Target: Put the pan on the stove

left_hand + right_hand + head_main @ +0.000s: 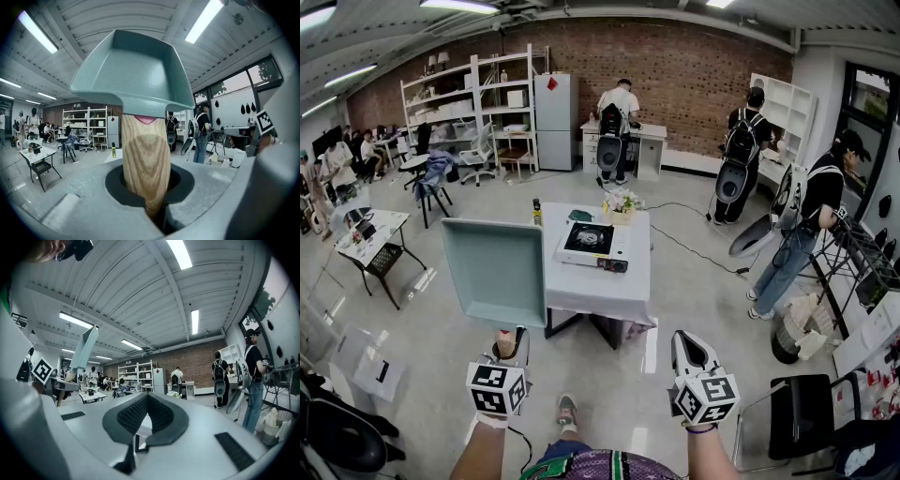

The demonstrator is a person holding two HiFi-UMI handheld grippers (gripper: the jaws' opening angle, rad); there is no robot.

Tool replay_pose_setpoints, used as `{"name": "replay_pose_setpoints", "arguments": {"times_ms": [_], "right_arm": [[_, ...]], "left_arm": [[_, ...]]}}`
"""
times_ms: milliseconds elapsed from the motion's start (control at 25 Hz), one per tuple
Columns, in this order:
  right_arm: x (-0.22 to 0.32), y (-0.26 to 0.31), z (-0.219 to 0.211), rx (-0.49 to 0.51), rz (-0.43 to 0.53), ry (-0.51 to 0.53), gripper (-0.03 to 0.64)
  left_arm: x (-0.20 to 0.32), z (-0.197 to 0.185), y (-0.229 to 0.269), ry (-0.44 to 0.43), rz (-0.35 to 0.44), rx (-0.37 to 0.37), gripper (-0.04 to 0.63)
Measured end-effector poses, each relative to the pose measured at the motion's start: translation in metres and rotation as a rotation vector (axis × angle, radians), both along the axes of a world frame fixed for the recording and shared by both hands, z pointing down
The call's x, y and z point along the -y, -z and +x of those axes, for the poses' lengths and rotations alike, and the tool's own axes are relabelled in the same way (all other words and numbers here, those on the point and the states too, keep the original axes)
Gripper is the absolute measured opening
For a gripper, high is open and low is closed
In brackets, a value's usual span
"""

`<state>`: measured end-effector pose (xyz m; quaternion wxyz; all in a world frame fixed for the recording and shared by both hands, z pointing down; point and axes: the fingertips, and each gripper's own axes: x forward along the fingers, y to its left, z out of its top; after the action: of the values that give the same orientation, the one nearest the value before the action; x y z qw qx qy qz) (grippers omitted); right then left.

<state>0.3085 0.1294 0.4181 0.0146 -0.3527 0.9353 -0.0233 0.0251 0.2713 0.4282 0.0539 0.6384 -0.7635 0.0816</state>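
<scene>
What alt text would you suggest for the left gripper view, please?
The left hand-held gripper grips the wooden handle of a teal pan that fills the upper frame. Far behind stand shelves and people.

Brick wall (694, 80), white shelving (473, 103), grey floor (698, 295).
</scene>
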Motion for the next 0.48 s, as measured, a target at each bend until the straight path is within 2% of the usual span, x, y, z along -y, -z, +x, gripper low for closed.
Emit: {"name": "replay_pose_setpoints", "arguments": {"times_ms": [480], "right_arm": [[0.004, 0.0016, -0.0027, -0.002, 0.004, 0.002, -0.002]], "left_arm": [[0.0077, 0.0099, 0.0042, -0.018, 0.01, 0.006, 0.034]]}}
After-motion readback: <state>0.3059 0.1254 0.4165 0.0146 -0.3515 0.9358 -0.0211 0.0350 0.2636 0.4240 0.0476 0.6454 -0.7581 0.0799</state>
